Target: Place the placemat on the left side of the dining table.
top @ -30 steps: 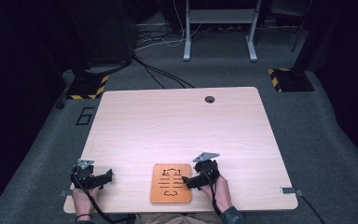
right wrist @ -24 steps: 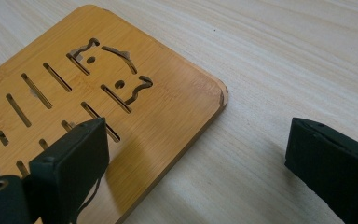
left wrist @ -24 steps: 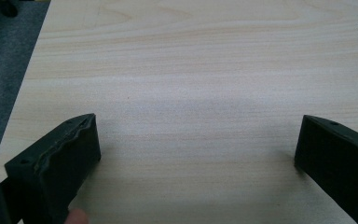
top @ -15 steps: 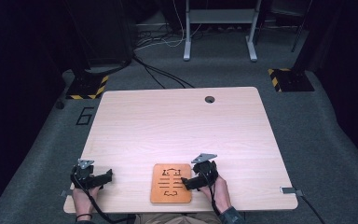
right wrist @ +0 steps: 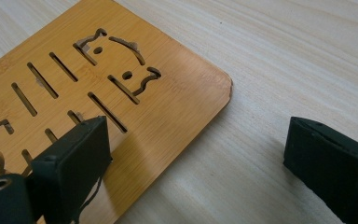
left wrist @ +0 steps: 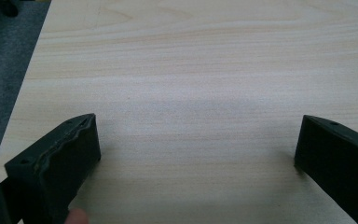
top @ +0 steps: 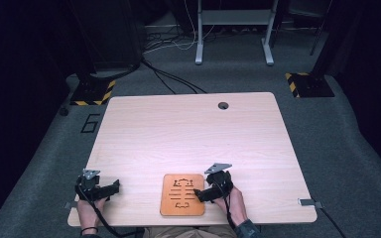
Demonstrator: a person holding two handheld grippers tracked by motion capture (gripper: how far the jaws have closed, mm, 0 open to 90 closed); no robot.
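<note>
Jaws apart over wooden board

Lighting's pretty uneven here. From the high view the worktop is lit bright and pale from above, with a soft glow mid-surface, while the floor and room edges drop into near black. That shot is soft and a bit grainy. The gripper views are sharper on the wood grain, with faint shadows under the jaws and a mild sheen on the orange board.
</note>
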